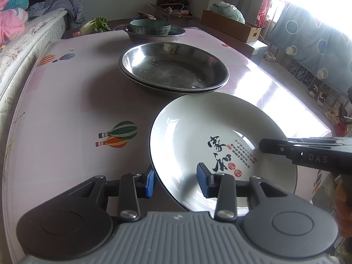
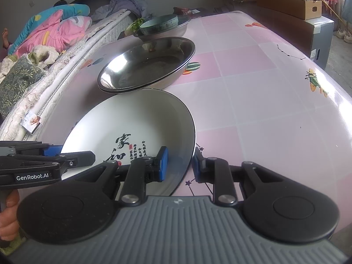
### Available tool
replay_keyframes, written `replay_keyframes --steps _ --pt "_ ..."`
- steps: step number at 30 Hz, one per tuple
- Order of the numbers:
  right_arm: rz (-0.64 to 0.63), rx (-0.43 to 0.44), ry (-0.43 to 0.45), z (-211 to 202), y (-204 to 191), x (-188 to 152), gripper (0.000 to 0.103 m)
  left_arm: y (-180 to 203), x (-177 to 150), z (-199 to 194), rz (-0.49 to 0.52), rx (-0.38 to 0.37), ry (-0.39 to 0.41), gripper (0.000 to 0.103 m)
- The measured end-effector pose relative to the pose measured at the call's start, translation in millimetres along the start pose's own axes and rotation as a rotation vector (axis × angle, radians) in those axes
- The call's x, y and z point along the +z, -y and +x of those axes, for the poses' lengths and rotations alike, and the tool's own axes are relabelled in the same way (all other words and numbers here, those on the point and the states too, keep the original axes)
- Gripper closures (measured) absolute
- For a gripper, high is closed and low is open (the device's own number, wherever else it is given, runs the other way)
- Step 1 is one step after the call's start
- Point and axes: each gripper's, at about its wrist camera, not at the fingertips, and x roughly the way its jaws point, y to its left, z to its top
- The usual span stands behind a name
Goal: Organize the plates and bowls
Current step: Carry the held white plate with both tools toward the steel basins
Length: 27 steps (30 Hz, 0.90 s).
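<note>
I have the white ceramic plate with black calligraphy (image 2: pixel 132 136) lifted between both hands, tilted just near of the stacked stainless steel bowls (image 2: pixel 147 63) on the pink tiled bench (image 2: pixel 253 92). My right gripper (image 2: pixel 179 165) has its jaws clamped on the plate's right rim. My left gripper (image 1: pixel 176 182) straddles the left rim, jaws apart, pads not pressing. The steel stack lies straight ahead, farther from me; the right hand carries the plate.

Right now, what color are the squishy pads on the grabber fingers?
Blue. The pads show best in the right wrist view, straddling the white plate's rim.
</note>
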Motion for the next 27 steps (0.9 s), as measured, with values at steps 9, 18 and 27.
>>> replay_keyframes --steps 9,18,27 --pt "0.004 0.013 -0.003 0 2 1 0.081 -31 5 3 -0.074 -0.138 -0.011 0.072" --pt "0.006 0.014 -0.002 -1 3 1 0.080 -52 18 12 -0.152 -0.218 -0.076 0.072" --pt "0.009 0.019 -0.001 -1 2 0 0.080 -54 23 14 -0.136 -0.200 -0.105 0.071"
